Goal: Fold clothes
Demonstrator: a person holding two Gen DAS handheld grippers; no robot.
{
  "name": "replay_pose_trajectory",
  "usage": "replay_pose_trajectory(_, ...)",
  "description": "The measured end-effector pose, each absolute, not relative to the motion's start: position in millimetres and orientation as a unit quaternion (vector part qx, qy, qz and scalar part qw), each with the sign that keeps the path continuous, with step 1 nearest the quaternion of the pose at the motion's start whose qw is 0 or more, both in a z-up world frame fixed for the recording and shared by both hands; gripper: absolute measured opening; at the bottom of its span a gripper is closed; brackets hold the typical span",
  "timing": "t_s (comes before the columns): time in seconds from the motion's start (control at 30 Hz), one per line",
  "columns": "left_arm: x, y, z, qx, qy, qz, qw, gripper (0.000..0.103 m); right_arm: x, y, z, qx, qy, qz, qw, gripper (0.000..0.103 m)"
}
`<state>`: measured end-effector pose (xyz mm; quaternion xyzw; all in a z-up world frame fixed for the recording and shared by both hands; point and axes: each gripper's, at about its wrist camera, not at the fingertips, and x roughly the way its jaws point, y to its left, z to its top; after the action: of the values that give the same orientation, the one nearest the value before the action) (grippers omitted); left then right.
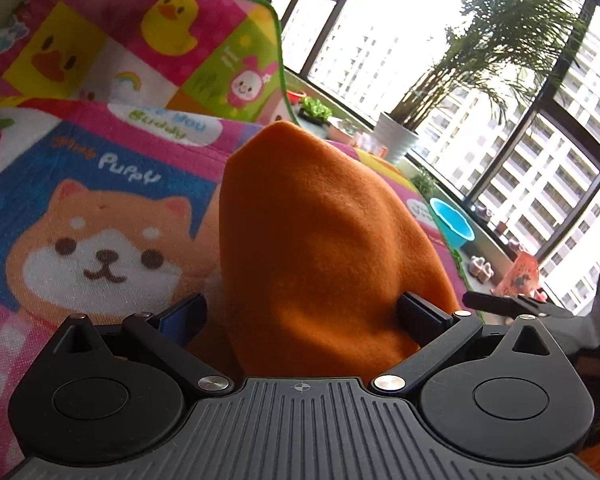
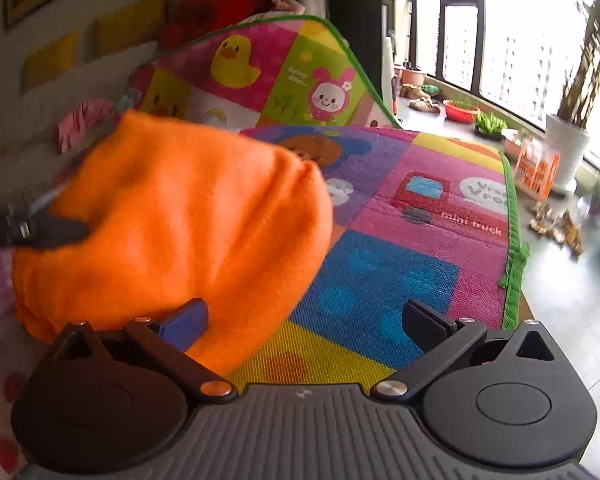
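- The orange fleece garment [image 1: 320, 240] is bunched in a soft mound on the cartoon play mat [image 1: 100, 200]. In the left wrist view it rises right in front of your left tongs [image 1: 302, 312] and fills the gap between the two jaws.
- Your left tongs stand wide apart with the fleece bulging between them. You have cloth in the mouth but nothing pinched yet, as far as this view shows.
- Your right tongs [image 2: 304, 322] are also wide open and hold nothing. The garment [image 2: 172, 216] overlaps the left jaw, while the right jaw stands over bare mat [image 2: 400, 272].
- Expect the fleece to be light, limp and thick: it should drape and sag when lifted, and its fuzzy nap should grip the pads well. It is not fragile.
- Take hold at an edge, hem or corner, not at the rounded bulk. A bite into the mound is likely to gather several layers and lift a lump that cannot be laid flat.
- No hem, sleeve or collar is plain in either view, so you may have to spread the heap first.
- The right wrist view shows what the left cannot: the garment's full width and the other tongs [image 2: 48, 230] reaching in at its left side.
- The left wrist view shows the window [image 1: 480, 80], a potted palm [image 1: 396, 140] and a blue basin [image 1: 452, 220] beyond the mat.
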<state>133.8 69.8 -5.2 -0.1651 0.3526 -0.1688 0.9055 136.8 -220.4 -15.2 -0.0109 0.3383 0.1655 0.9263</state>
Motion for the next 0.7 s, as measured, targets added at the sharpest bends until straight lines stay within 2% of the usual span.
replay_pose_trajectory(0.1, 136, 65, -13, -0.165, 0.355, -0.176, 0.903, 0.103, 145, -228, -1, 0.021, 0.316, 0.146, 0.937, 0.103)
replay_pose_trajectory(0.23, 137, 59, -19, -0.160, 0.355, -0.186, 0.902, 0.103, 163, -211, 13, 0.002, 0.296, 0.147, 0.944, 0.103)
replay_pose_trajectory(0.4, 128, 69, -7, -0.162, 0.341, -0.179, 0.909, 0.103, 186, -185, -9, -0.068, 0.323, 0.127, 0.936, 0.103)
replay_pose_trajectory(0.57, 116, 92, 19, -0.187, 0.289, -0.174, 0.923, 0.103, 188, -202, -20, -0.040, 0.355, 0.111, 0.928, 0.103)
replay_pose_trajectory(0.7, 127, 99, 11, -0.178, 0.303, -0.132, 0.927, 0.103, 184, -211, -28, -0.025, 0.370, 0.101, 0.923, 0.103)
